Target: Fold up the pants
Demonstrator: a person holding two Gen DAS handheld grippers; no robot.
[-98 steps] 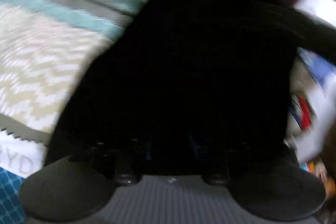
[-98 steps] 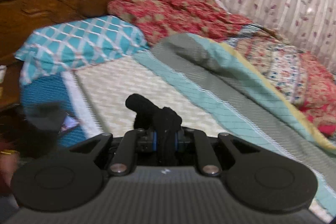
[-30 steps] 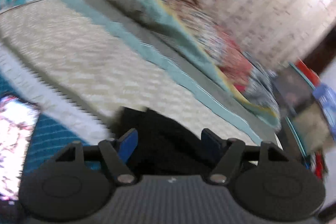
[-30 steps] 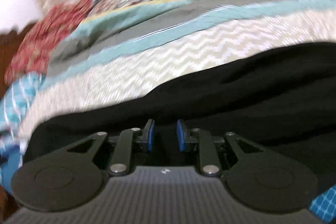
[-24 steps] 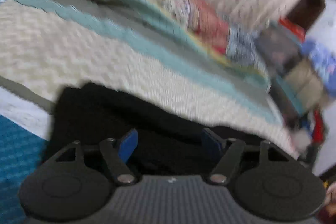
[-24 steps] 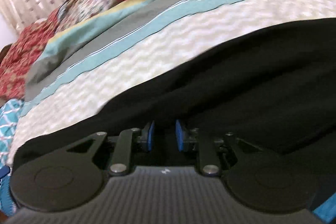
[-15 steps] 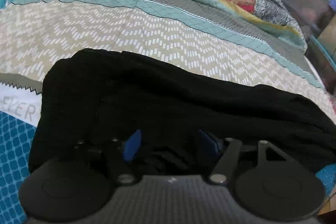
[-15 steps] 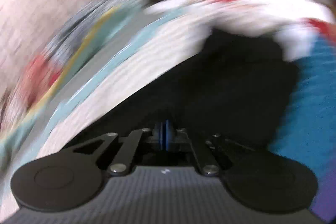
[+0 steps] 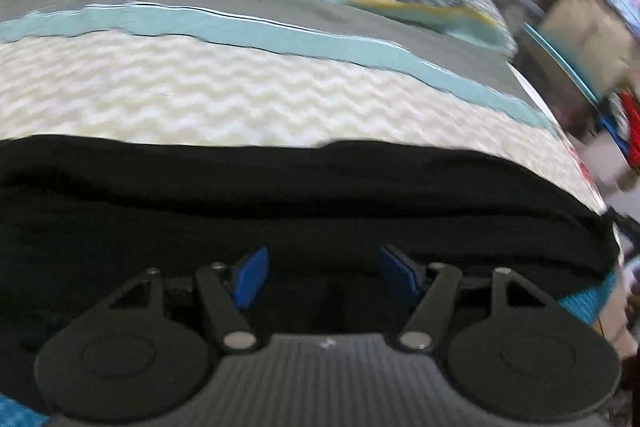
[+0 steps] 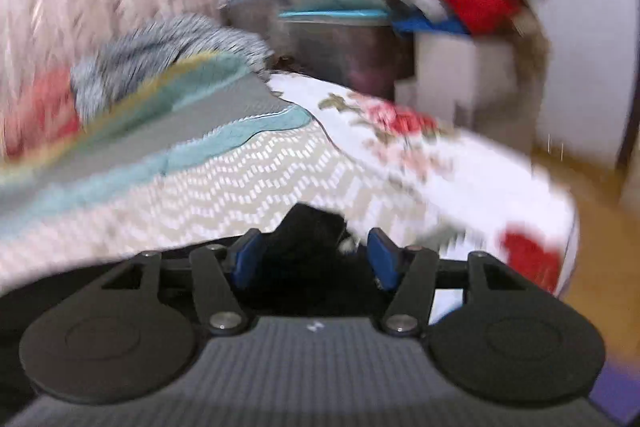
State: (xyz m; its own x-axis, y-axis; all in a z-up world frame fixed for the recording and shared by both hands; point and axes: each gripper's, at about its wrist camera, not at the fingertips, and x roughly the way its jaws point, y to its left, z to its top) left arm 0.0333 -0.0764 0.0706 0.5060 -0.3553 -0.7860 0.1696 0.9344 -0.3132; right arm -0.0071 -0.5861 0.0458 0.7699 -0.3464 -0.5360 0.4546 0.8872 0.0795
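The bed (image 9: 248, 99) carries everything here, and your pants (image 9: 320, 203) lie on it as a long black band. Their long axis runs left to right across the left wrist view, square to the way your left fingers (image 9: 250, 277) point. Both edges of that band run out of sight at the sides, so you cannot tell from here how far it reaches.

Your left gripper (image 9: 325, 273) sits directly over the cloth, spread wide with nothing between the blue pads. Your right gripper (image 10: 313, 263) is likewise parted and empty, at the band's end: only a small dark tip of the pants (image 10: 310, 227) shows between its fingers, with bedsheet beyond. So the left is nearer the bulk and the right nearer the end, which I judge suits lifting that end over.

No brand, label or writing is readable; both views are blurred.
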